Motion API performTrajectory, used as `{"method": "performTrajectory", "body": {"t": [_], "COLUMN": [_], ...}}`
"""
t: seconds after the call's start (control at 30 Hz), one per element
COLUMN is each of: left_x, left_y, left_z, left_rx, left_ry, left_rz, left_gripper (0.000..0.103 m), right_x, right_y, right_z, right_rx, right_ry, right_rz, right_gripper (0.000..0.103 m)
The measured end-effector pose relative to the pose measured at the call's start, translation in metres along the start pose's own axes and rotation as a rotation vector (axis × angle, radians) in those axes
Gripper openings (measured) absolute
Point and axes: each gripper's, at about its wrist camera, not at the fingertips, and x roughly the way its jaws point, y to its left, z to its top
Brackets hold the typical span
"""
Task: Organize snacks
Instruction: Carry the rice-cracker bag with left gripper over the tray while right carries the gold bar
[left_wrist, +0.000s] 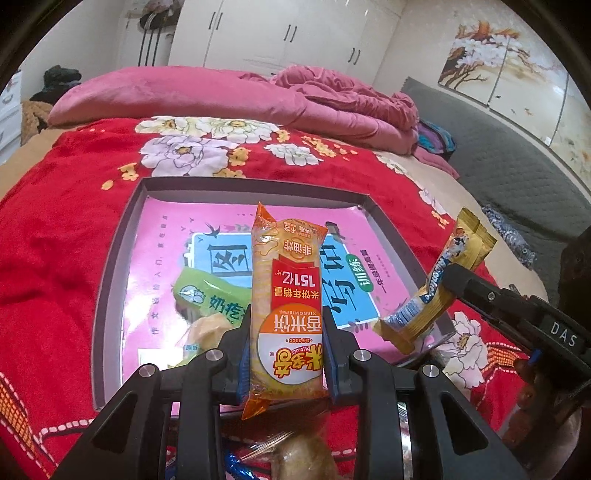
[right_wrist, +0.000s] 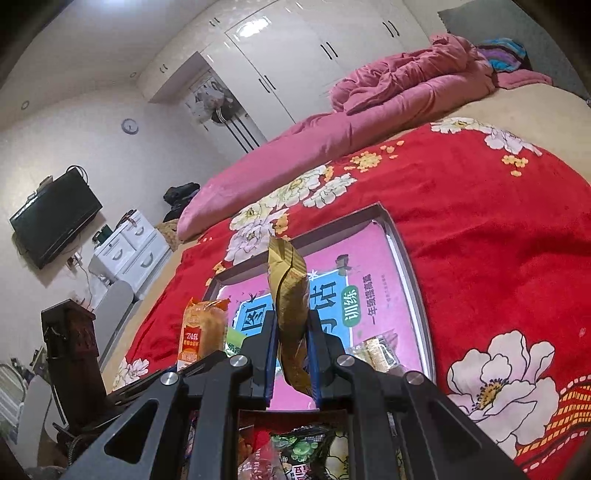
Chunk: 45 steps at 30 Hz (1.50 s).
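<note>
Left wrist view: the left gripper (left_wrist: 287, 354) is clamped on an orange rice-cracker pack (left_wrist: 286, 306), held upright above the near part of a grey tray (left_wrist: 110, 273) lined with a pink book cover – a green snack packet (left_wrist: 208, 295) lies inside. To the right, the right gripper (left_wrist: 448, 275) pinches a gold wafer bar (left_wrist: 436, 291) over the tray's right rim.

Right wrist view: the right gripper (right_wrist: 293, 354) grips the gold wafer bar (right_wrist: 290, 310) edge-on above the tray (right_wrist: 412, 273) – the orange pack (right_wrist: 201, 332) stands to its left

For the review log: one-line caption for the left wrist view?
Left gripper holds orange rice-cracker packet over the gray tray; right gripper brings gold snack.
</note>
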Motion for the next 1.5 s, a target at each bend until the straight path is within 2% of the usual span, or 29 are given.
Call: {"method": "performTrajectory", "body": {"t": [0.6,1.0,1.5], "left_x": [0.018,0.027,0.034], "left_y": [-0.002,0.001,0.012], "left_z": [-0.001,-0.001,0.003], "left_rx": [-0.002,-0.006,-0.041], "left_ry": [0.057,0.072,0.063], "left_rz": [-0.025,-0.002,0.025], "left_gripper": [0.032,0.032,0.032], "right_x": [0.021,0.025,0.019], "right_y": [-0.003,-0.014,-0.034], "right_z": [-0.006,-0.01,-0.011], "right_rx": [0.04,0.079,0.135], "right_ry": [0.069,0.107,0.102], "right_rz": [0.022,-0.048,-0.125], "right_gripper": [0.015,0.015,0.017]}}
